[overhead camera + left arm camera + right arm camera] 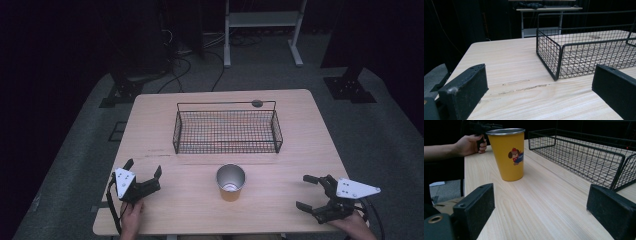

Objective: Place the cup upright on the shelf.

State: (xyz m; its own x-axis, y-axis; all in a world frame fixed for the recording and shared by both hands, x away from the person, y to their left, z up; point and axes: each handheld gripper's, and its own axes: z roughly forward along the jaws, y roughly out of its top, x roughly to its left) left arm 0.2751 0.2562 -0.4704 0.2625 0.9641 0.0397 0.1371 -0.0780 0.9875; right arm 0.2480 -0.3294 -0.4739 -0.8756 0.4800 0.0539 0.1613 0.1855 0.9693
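A yellow metal cup (230,183) with a cartoon dog print stands upright near the front middle of the wooden table (155,125); in the right gripper view the cup (508,153) is ahead to the left. Behind it sits an empty black wire basket (226,127), seen also as the basket (584,50) and the basket (584,152). My left gripper (143,170) rests open at the front left, holding nothing. My right gripper (306,192) is open at the front right, jaws wide apart and empty.
A dark round grommet (257,103) lies at the table's back edge. Beyond the table stand a white frame (262,30), cables and dark stands on grey carpet. The person's other hand (470,145) holds the left gripper behind the cup.
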